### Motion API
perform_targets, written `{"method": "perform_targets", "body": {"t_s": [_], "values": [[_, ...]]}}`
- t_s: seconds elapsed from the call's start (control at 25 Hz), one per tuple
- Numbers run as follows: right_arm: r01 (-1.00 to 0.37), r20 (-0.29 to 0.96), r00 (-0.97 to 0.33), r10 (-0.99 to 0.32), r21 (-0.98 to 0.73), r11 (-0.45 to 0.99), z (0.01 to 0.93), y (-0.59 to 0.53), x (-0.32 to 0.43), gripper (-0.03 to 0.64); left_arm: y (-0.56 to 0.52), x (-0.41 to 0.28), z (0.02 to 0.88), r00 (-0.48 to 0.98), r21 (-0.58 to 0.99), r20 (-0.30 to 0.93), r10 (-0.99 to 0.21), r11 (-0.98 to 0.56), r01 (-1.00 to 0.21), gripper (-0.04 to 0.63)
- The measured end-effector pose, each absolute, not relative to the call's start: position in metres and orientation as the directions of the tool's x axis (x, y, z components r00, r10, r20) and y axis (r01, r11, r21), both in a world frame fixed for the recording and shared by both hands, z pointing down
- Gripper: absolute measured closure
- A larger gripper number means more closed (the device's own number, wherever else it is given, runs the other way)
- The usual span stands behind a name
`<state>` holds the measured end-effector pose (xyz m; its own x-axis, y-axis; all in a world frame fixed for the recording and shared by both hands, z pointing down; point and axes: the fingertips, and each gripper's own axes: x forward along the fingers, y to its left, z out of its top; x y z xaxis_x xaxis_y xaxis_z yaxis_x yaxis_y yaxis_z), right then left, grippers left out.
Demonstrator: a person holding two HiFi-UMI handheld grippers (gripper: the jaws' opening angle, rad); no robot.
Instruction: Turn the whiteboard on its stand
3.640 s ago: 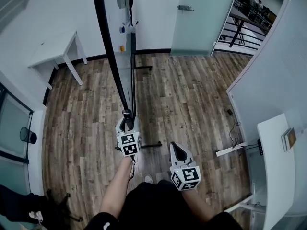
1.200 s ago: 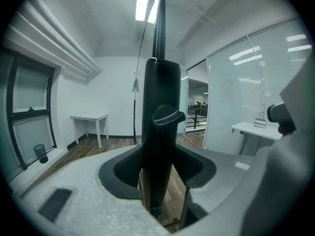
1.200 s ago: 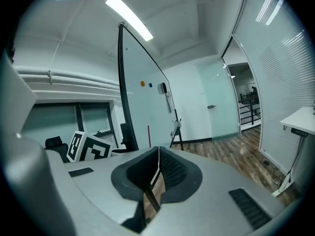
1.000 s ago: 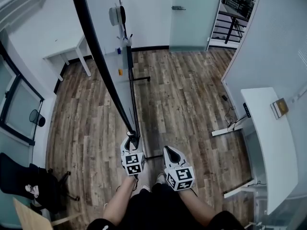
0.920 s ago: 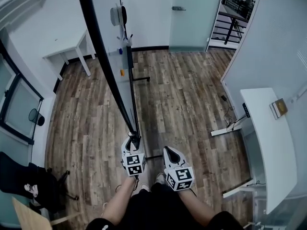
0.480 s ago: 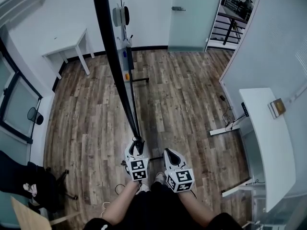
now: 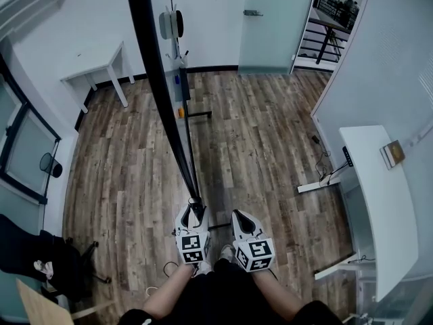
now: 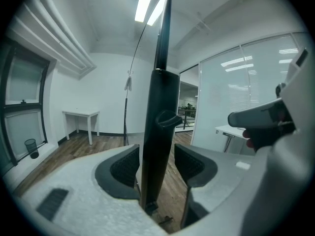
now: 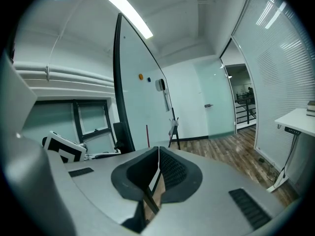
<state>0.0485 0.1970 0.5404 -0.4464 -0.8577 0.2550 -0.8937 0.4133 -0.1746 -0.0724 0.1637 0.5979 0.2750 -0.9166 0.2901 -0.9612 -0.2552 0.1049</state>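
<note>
Left gripper [image 7: 192, 214] and right gripper [image 7: 241, 219]: pale grey moulded shells, black ribbed pads [image 8: 124, 167] at the jaws. Behind each shell, a white cube [image 7: 193, 246] bearing black square markers. Behind the cubes, dark clothing [image 7: 216, 296].

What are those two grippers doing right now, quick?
Left gripper: jaws opening, whiteboard's black edge between them, no longer clamped.
Right gripper: closed, holding nothing.

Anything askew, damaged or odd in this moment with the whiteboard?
Nothing stands out. The whiteboard shows edge-on in the head view with no visible damage. Its black frame stands between the fingers of the left gripper, which are opening. The right gripper is shut and empty beside it.
</note>
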Motion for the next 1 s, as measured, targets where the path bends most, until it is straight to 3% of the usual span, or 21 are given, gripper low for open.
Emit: {"method": "perform_targets", "body": {"t_s": [0.48, 0.76, 1.0], "values": [[-0.879, 0.256, -0.476, -0.841, -0.182, 0.441, 0.540, 0.185, 0.035, 0.601, 0.207, -0.113, 0.570, 0.245, 0.080, 0.257, -0.935, -0.232, -0.969, 0.376], [-0.870, 0.258, -0.493, -0.831, -0.184, 0.458, 0.539, 0.189, 0.028, 0.601, 0.220, -0.132, 0.531, 0.169, 0.050, 0.164, -0.972, -0.163, -0.985, 0.559], [-0.866, 0.253, -0.498, -0.829, -0.187, 0.463, 0.537, 0.187, 0.024, 0.601, 0.217, -0.148, 0.529, 0.130, 0.087, 0.163, -0.978, -0.117, -0.989, 0.572]]}}
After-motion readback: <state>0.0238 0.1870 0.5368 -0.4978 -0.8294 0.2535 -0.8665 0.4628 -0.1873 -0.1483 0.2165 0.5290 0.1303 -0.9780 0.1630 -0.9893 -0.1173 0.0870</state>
